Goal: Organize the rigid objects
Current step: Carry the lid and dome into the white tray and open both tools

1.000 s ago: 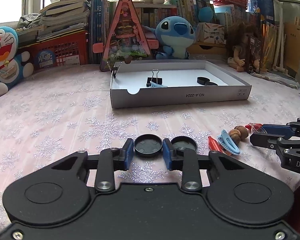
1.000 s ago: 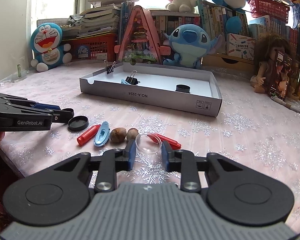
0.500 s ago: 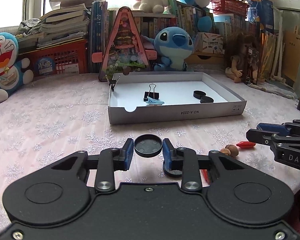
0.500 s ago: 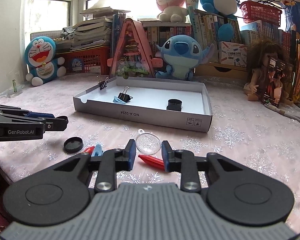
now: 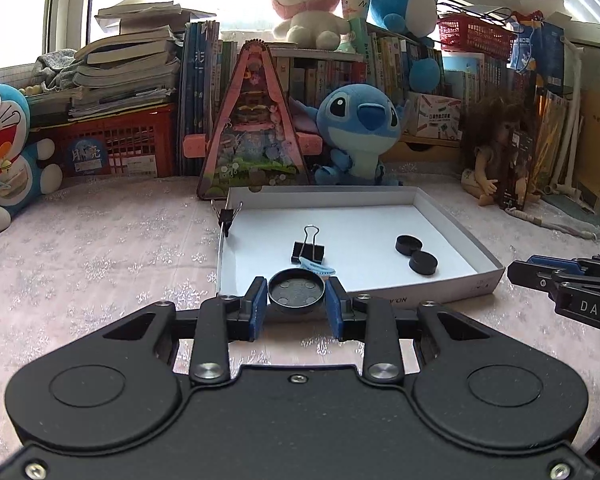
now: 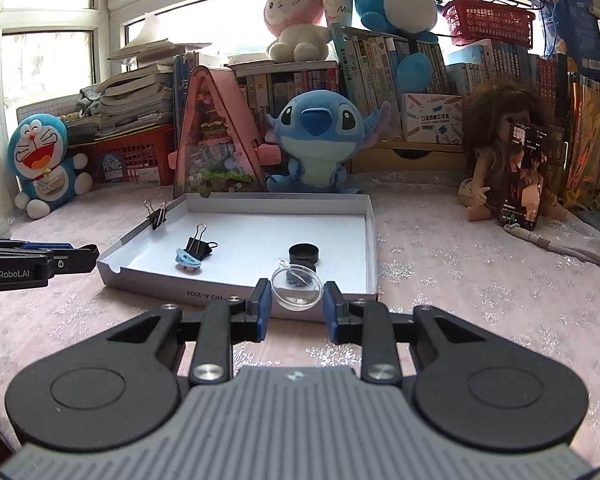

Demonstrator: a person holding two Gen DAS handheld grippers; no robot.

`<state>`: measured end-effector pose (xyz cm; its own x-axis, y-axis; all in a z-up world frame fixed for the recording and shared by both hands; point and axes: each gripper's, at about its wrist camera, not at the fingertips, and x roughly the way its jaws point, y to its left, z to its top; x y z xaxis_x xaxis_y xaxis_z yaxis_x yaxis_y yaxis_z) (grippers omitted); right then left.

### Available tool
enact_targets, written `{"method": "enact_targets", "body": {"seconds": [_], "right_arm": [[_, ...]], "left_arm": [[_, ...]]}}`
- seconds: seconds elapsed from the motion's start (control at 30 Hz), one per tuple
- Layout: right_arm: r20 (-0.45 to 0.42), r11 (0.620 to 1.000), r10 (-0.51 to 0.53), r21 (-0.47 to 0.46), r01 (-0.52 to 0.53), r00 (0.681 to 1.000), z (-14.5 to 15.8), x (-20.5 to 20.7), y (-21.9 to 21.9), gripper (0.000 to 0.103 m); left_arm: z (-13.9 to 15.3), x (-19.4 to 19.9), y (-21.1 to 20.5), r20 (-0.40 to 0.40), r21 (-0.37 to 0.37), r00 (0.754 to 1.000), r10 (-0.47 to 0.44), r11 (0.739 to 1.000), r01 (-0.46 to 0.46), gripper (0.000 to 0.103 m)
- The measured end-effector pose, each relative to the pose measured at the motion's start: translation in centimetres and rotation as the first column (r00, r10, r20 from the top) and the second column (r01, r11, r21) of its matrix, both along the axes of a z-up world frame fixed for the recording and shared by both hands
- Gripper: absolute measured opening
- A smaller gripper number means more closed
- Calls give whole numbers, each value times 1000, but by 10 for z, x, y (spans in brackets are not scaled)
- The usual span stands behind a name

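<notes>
Left hand-held gripper (image 5: pixel 296 303) pinching black cap (image 5: pixel 296 291), right hand-held gripper (image 6: pixel 297 307) pinching clear dome (image 6: pixel 297 287)

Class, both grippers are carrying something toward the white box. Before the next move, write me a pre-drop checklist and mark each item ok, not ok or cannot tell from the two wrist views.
1. Left gripper grips the black lid: ok.
2. Right gripper grips the clear half-shell: ok.
3. White box has bare floor for both pieces: ok.
4. Grippers stand apart from each other: ok.
5. Carried pieces are already past the box's near wall: cannot tell.
6. Binder clip in the box lies clear of the drop spots: cannot tell.
</notes>
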<state>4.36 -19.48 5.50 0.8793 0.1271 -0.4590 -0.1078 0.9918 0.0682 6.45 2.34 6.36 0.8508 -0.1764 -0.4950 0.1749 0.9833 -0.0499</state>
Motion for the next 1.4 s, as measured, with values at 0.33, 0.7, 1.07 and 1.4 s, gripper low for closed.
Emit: {"method": "enact_targets", "body": {"seconds": [0.33,0.7,1.07,1.4], "right_arm": [[-65,996,-19,88,25,998,13,57,-16,33],[-149,991,-33,127,52,988,5,114,-17,33],[-233,993,-49,94,73,971,-17,170,-5,33],[-266,994,-53,79,77,962,-32,194,5,33]], "left_arm": [[24,61,-13,-13,-16,1000,8,1000,-8,29],[3,133,-21,-103,-46,993,62,997,-67,29],[-25,185,-31,-177,-25,981,84,996,-90,29],[-39,207,-38,-204,-28,975,90,995,-98,29]]}}
